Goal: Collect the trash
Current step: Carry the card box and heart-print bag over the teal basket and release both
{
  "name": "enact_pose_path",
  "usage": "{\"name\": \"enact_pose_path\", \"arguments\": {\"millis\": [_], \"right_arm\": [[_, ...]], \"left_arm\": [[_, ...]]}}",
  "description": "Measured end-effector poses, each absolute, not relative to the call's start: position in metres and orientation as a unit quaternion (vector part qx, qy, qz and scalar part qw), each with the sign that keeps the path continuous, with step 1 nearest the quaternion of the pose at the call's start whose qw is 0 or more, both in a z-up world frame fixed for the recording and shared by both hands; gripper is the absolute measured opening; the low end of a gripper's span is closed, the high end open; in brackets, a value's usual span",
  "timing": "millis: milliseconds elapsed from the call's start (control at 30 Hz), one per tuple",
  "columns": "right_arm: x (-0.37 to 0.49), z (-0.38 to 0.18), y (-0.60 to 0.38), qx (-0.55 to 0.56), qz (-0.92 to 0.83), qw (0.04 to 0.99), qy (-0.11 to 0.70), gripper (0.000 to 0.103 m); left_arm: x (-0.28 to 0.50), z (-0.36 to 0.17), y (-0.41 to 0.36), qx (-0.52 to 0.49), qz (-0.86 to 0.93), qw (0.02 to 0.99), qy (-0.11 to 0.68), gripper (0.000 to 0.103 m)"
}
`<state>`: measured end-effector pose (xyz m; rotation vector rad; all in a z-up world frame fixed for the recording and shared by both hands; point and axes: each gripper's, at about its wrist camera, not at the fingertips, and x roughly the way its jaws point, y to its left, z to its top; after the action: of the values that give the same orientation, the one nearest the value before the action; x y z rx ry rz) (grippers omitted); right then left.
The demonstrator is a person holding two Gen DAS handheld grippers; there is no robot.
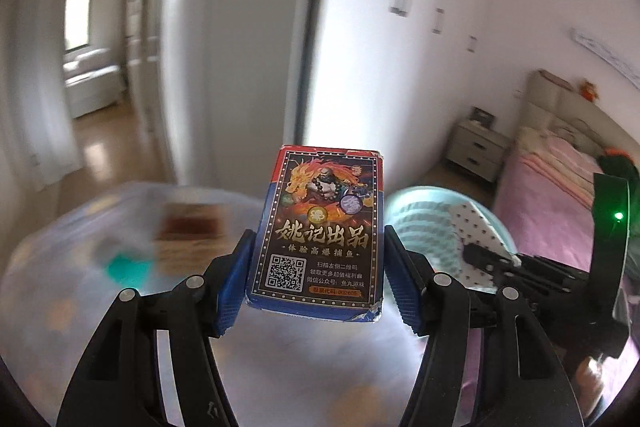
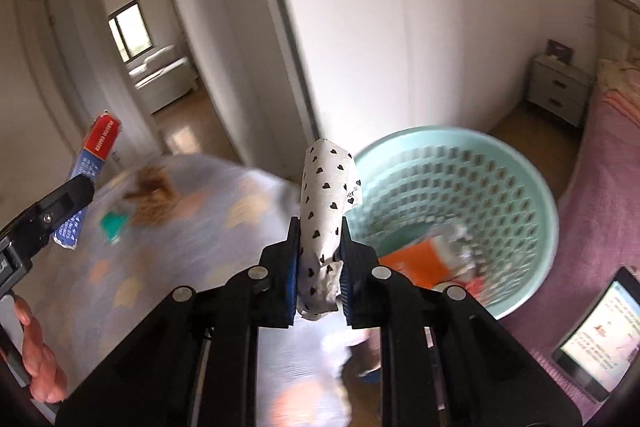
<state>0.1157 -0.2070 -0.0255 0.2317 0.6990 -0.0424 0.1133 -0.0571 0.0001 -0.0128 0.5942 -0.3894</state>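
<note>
Pinching a red-and-blue playing-card box (image 1: 320, 233) by its two long sides, the left gripper (image 1: 316, 283) holds it upright above the table, printed face toward the camera, one lower corner torn. The blue pads (image 1: 236, 287) press flat on the cardboard. From the right wrist view the same box (image 2: 94, 163) shows as a narrow edge, up in the air to the left, with a person's fingers (image 2: 38, 355) curled round that gripper's handle.

The right gripper (image 2: 320, 267) is closed tight on a crumpled white wrapper (image 2: 326, 223) printed with small black hearts; the wrapper sticks up past the fingertips and is squashed thin where the pads bite.

Under both lies a round table (image 2: 192, 247) with a pale patterned cover, blurred. On it sit a brown heap (image 2: 150, 199) and a small teal scrap (image 2: 114, 225). Just beside the table on the right stands a mint-green perforated basket (image 2: 520, 195), with orange and white packaging already lying in its bottom. A pink-covered bed (image 1: 548, 203) runs behind it, a lit tablet (image 2: 596, 331) lying on the cover, and a grey nightstand (image 1: 476, 147) stands by the white wardrobe (image 1: 400, 47).
</note>
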Motion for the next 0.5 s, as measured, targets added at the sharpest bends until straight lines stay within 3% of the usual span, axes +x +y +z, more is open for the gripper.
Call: {"name": "enact_pose_path", "arguments": {"millis": [500], "right_arm": [[0.124, -0.047, -0.312, 0.159, -0.116, 0.912, 0.361, 0.015]], "left_arm": [[0.177, -0.053, -0.201, 0.014, -0.278, 0.890, 0.360, 0.060]]}}
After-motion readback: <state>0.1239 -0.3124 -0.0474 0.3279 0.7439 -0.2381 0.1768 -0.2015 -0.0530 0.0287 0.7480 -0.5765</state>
